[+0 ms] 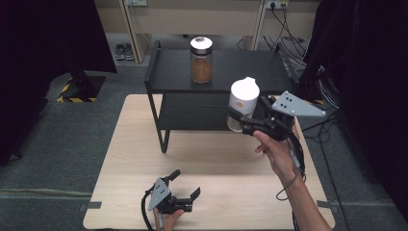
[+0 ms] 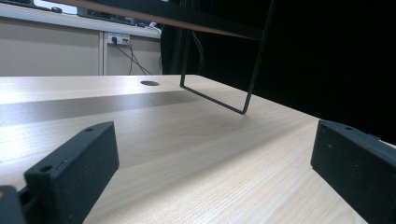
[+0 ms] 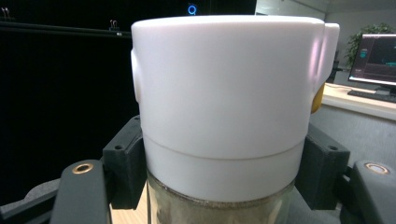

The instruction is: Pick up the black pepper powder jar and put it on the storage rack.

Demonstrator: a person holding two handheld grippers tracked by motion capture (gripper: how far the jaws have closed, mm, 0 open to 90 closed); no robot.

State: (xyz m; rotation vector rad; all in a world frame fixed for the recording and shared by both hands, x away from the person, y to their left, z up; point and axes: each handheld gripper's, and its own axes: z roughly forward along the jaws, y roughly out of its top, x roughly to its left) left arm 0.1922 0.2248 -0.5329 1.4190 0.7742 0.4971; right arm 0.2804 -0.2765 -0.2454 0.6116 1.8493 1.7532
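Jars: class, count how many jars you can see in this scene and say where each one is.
2. A jar with brown contents stands on the black shelf's top; a white-lidded jar is held in the air by the right gripper. None seems hidden.

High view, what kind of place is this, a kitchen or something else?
Likely a lab or recording room, not a kitchen: a wooden table on grey carpet, black curtains around it, loose cables by wall sockets, and a computer monitor behind.

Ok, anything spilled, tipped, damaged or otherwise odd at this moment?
Nothing stands out. The white-lidded jar sits upright in the right tool, held in the air beside the black shelf. The brown-filled jar stands upright on the top shelf. The left tool rests open near the table edge.
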